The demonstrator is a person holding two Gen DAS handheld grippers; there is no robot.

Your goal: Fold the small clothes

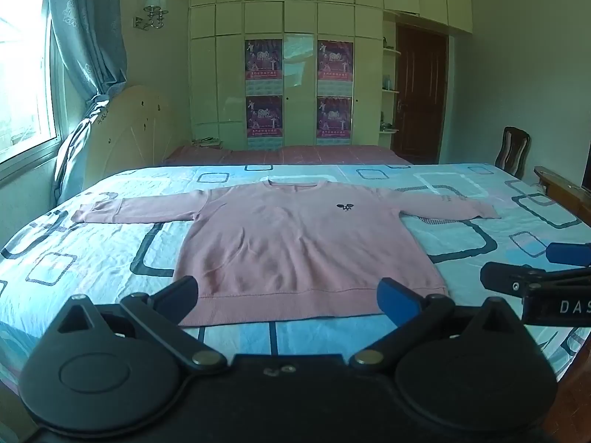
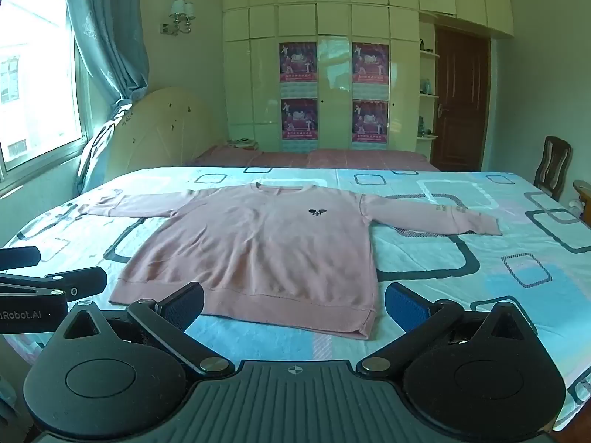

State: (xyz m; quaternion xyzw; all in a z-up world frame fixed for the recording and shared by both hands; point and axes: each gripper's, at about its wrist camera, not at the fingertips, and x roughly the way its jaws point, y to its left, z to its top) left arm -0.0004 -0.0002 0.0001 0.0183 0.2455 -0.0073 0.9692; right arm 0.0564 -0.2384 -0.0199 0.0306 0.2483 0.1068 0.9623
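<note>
A pink long-sleeved sweater (image 1: 295, 243) (image 2: 258, 247) lies flat on the bed, front up, both sleeves spread out to the sides and its hem towards me. A small dark emblem (image 1: 343, 207) marks its chest. My left gripper (image 1: 291, 301) hovers open just before the hem, nothing between its fingers. My right gripper (image 2: 295, 306) is open too, above the hem's right corner, holding nothing. In the left wrist view the right gripper (image 1: 532, 269) shows at the right edge; the left gripper (image 2: 51, 273) shows at the left edge of the right wrist view.
The bed sheet (image 1: 92, 243) (image 2: 480, 258) is light blue with dark square outlines. A cream headboard (image 2: 162, 129) stands at the left, a window with blue curtains (image 2: 107, 37) beside it. A wooden chair (image 2: 552, 168) and a dark door (image 2: 461, 99) are at the right.
</note>
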